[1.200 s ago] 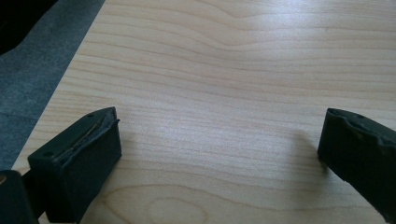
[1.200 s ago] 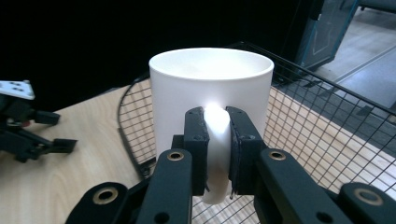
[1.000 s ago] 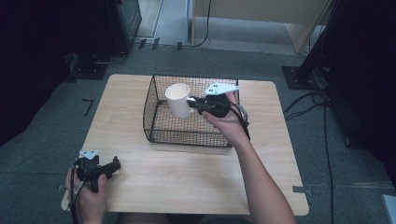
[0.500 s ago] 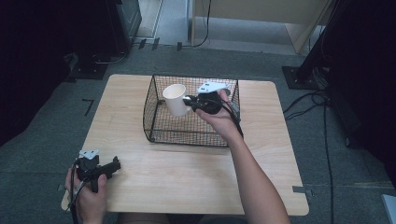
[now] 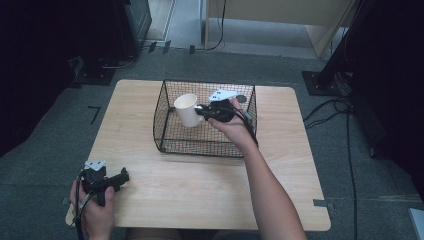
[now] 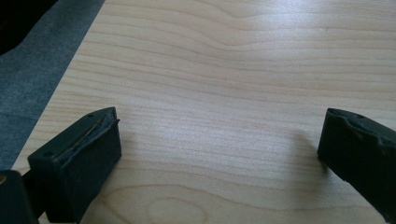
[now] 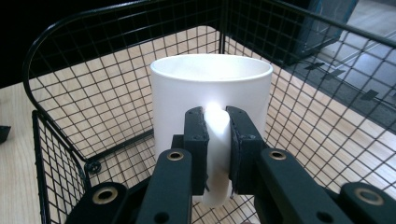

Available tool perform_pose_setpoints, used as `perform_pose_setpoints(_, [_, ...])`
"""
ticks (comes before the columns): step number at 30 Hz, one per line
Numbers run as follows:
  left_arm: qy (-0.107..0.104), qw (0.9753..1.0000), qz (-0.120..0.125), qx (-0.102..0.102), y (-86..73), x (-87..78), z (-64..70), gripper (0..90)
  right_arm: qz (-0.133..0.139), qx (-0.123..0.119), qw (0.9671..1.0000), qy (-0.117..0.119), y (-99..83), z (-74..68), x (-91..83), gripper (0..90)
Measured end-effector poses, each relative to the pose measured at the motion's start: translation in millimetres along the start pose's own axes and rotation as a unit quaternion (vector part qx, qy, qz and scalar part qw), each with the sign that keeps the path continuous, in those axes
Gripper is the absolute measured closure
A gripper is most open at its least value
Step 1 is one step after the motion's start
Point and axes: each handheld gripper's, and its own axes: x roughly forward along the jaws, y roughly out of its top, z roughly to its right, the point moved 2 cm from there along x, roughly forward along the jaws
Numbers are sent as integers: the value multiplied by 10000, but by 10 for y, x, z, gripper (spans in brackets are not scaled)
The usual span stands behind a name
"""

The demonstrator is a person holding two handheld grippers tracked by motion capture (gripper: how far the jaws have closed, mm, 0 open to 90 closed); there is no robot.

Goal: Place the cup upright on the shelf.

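A white mug (image 5: 187, 109) (image 7: 211, 98) hangs upright over the inside of a black wire basket (image 5: 170, 142) (image 7: 60, 116) at the middle of the wooden table (image 5: 200, 180). My right gripper (image 5: 203, 111) (image 7: 216, 122) is shut on the mug's handle, its jaws clamped on either side of it. My left gripper (image 5: 122, 176) (image 6: 219, 140) rests low over the table's near left corner, open, with bare wood between its jaws.
The basket's wire walls surround the mug on all sides. A person's right forearm (image 5: 270, 190) crosses the table's right half. Grey floor, cables (image 5: 345, 130) and dark stands ring the table.
The right gripper has carried the mug a little to the left and farther back inside the basket. The left gripper has stayed put.
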Motion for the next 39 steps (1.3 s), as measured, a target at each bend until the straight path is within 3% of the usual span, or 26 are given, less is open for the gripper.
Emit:
perform_pose_setpoints(14, [-4,10000,3,9,1,1,1,0,-435,-136,9990,-31,-160,-8,188,802])
perform_pose_setpoints(22, [-5,10000,1,11,1,1,1,0,-605,14,9981,-53,-189,38,150,791])
perform_pose_setpoints(28, [-6,10000,1,11,1,1,1,0,-829,-132,9964,-123,-213,40,111,749])
perform_pose_setpoints(32, [-3,10000,-4,10,1,0,1,0,-946,-105,9953,-197,-253,64,100,718])
perform_pose_setpoints(39, [-12,10000,-3,16,2,1,3,0,-934,-136,9954,-179,-296,64,103,663])
